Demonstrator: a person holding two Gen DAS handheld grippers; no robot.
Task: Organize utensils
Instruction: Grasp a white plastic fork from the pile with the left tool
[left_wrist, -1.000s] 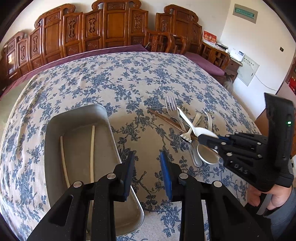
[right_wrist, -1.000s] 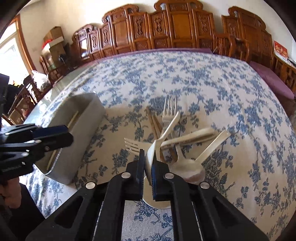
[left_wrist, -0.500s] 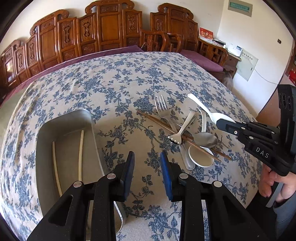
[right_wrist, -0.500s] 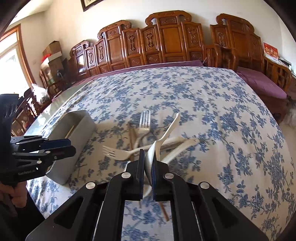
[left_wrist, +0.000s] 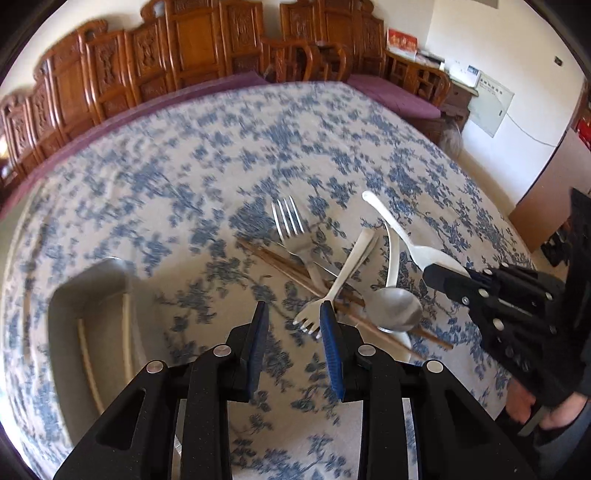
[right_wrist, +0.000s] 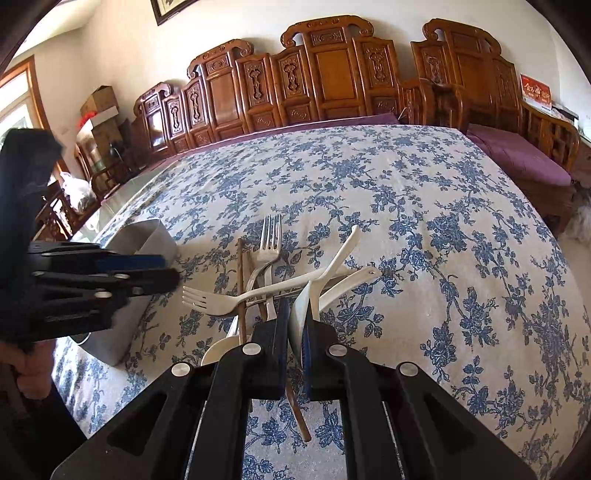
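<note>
Right tool (right_wrist: 295, 325) grips white spoon (left_wrist: 399, 236); left tool (left_wrist: 291, 317) narrow, holding nothing.

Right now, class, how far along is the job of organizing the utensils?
Done: two pale chopsticks lie in the metal tray. In hand: the right hand-held gripper grips a white spoon. Left: metal fork, white plastic fork, metal spoon, brown chopsticks; the left hand-held gripper is empty.
</note>
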